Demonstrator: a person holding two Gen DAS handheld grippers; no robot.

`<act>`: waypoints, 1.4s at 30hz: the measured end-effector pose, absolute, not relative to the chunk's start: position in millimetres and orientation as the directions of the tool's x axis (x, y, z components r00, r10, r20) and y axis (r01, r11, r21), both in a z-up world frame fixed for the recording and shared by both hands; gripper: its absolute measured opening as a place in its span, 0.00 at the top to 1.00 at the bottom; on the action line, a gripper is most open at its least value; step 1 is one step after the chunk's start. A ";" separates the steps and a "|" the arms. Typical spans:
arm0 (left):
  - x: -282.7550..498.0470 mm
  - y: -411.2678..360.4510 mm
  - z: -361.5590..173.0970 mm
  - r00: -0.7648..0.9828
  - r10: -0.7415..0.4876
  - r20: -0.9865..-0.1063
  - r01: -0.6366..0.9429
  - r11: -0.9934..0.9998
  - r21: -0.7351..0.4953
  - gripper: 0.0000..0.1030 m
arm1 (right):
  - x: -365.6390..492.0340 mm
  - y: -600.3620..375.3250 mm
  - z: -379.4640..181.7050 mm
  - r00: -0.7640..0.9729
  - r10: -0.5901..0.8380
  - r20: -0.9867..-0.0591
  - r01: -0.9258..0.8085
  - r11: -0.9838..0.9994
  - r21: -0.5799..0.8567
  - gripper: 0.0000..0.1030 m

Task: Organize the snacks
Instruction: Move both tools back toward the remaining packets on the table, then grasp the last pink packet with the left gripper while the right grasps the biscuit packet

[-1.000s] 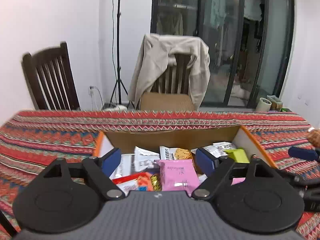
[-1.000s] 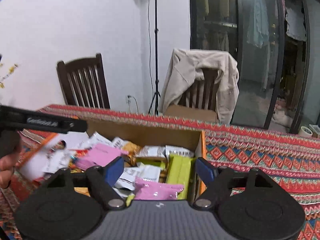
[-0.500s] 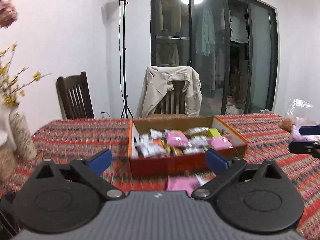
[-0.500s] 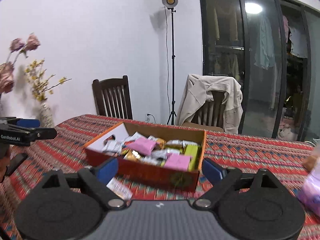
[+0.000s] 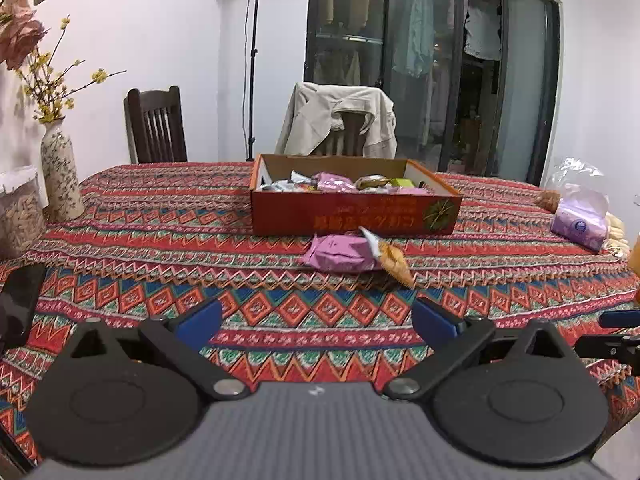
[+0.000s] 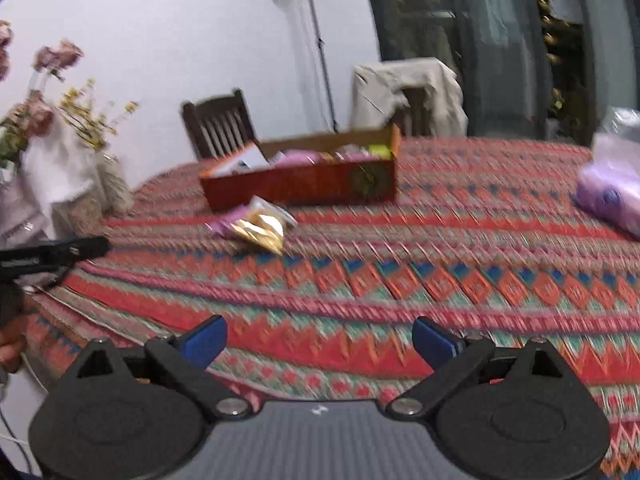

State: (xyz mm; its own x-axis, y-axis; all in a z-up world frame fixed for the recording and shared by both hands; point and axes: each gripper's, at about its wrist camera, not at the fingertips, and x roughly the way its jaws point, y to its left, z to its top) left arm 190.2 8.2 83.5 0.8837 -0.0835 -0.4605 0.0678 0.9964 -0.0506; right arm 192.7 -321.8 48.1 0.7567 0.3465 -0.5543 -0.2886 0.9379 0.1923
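A red cardboard box point(image 5: 352, 212) full of several snack packets stands mid-table; it also shows in the right wrist view point(image 6: 320, 184). In front of it lie a pink packet point(image 5: 338, 254) and an orange-gold packet point(image 5: 390, 258), also seen in the right wrist view as a pink packet point(image 6: 228, 222) and a gold packet point(image 6: 262, 230). My left gripper point(image 5: 316, 326) is open and empty, well back from the box near the table's front. My right gripper point(image 6: 320, 340) is open and empty over the front edge; its view is blurred.
A patterned cloth covers the table point(image 5: 160, 240). A vase with flowers point(image 5: 60, 172) and a jar point(image 5: 18, 216) stand at the left. A purple tissue pack point(image 5: 580, 224) and plastic bags lie at the right. Two chairs, one with a jacket point(image 5: 336, 124), stand behind.
Both grippers have pulled far back from over the box toward the table's front. The pink and gold packets in front of the box came into view. Both stayed open.
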 end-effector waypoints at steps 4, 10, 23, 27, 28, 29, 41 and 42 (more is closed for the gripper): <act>191.4 12.7 80.3 0.879 -0.070 -0.471 0.045 0.997 -0.065 0.00 | 194.1 -330.6 43.0 0.759 0.320 -0.567 -0.251 0.947 0.199 0.04; 203.4 23.9 74.8 0.873 -0.061 -0.483 0.027 0.997 -0.079 0.00 | 220.2 -320.3 50.4 0.759 0.377 -0.530 -0.299 0.926 0.229 0.04; 250.9 54.2 55.8 0.847 0.000 -0.531 -0.064 0.993 -0.102 0.00 | 400.6 -221.1 28.8 0.619 0.568 -0.542 -0.417 0.823 0.385 0.30; 270.4 45.6 56.1 0.847 -0.021 -0.532 -0.030 0.996 -0.086 0.00 | 431.3 -209.5 11.8 0.587 0.580 -0.565 -0.402 0.814 0.420 0.43; 276.8 41.3 55.7 0.843 -0.024 -0.538 -0.022 0.997 -0.079 0.00 | 429.6 -209.8 10.8 0.582 0.585 -0.564 -0.415 0.811 0.413 0.52; 284.7 35.8 54.9 0.841 -0.029 -0.541 -0.012 0.997 -0.073 0.00 | 428.1 -211.0 11.0 0.577 0.588 -0.567 -0.419 0.809 0.411 0.57; 404.7 -47.9 26.3 0.810 -0.054 -0.585 0.133 0.987 0.092 0.00 | 364.6 -284.5 28.8 0.758 0.345 -0.553 -0.303 0.938 0.170 0.60; 410.2 -51.1 23.5 0.803 -0.054 -0.593 0.138 0.986 0.097 0.00 | 360.0 -289.0 27.6 0.760 0.339 -0.554 -0.295 0.940 0.171 0.60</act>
State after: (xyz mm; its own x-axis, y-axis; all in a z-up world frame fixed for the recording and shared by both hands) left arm 410.2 -51.1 23.5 0.8032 -0.0539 -0.5932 0.1379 0.9857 0.0970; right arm 360.0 -289.0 27.6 0.7604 0.3392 -0.5538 -0.2949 0.9401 0.1709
